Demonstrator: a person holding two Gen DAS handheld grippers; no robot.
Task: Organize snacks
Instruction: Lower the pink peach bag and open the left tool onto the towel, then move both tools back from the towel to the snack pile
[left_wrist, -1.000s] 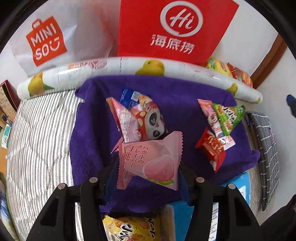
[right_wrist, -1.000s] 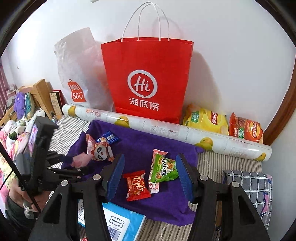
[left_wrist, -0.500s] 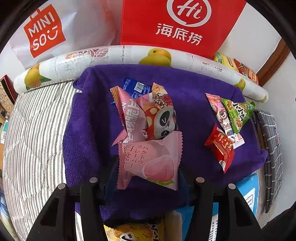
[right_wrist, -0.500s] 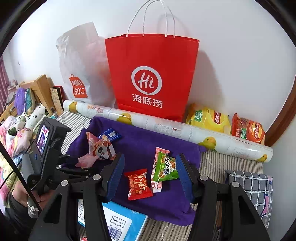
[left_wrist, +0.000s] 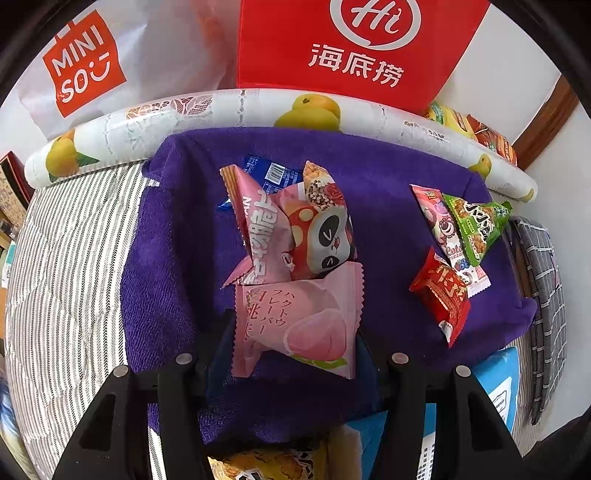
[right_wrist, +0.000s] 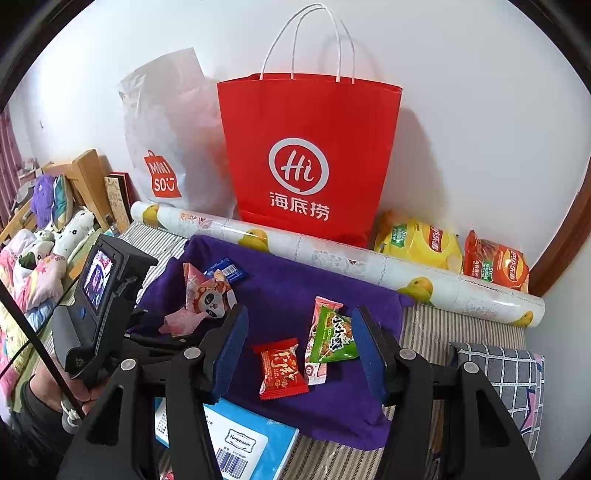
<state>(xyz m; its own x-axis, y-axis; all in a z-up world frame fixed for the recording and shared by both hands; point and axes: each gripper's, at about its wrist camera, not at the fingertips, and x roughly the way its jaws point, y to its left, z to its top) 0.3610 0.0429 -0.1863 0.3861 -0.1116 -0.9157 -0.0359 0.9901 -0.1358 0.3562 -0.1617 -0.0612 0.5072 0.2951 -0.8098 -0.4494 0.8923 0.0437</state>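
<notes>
My left gripper (left_wrist: 295, 332) is shut on a pink peach snack packet (left_wrist: 295, 325), held just above the purple towel (left_wrist: 177, 258). The packet's top edge meets a pile made of a panda packet (left_wrist: 325, 236), a pink lettered packet (left_wrist: 258, 225) and a blue packet (left_wrist: 273, 173). To the right lie a red packet (left_wrist: 443, 295), a green packet (left_wrist: 476, 221) and a pink bear packet (left_wrist: 439, 221). My right gripper (right_wrist: 301, 332) hangs open over the towel (right_wrist: 295, 280), above the red (right_wrist: 280, 369) and green (right_wrist: 332, 339) packets, with nothing between its fingers.
A red paper bag (right_wrist: 306, 155) and a white plastic bag (right_wrist: 166, 147) lean on the wall behind a fruit-print roll (right_wrist: 332, 254). Two chip bags (right_wrist: 417, 243) lie at the back right. A blue box (right_wrist: 251, 443) sits at the towel's near edge, a checked cloth (right_wrist: 498, 369) to the right.
My left gripper has edged forward with the pink peach packet, so the panda pile now sits right against the packet's top edge. The right gripper has stayed open over the towel.
</notes>
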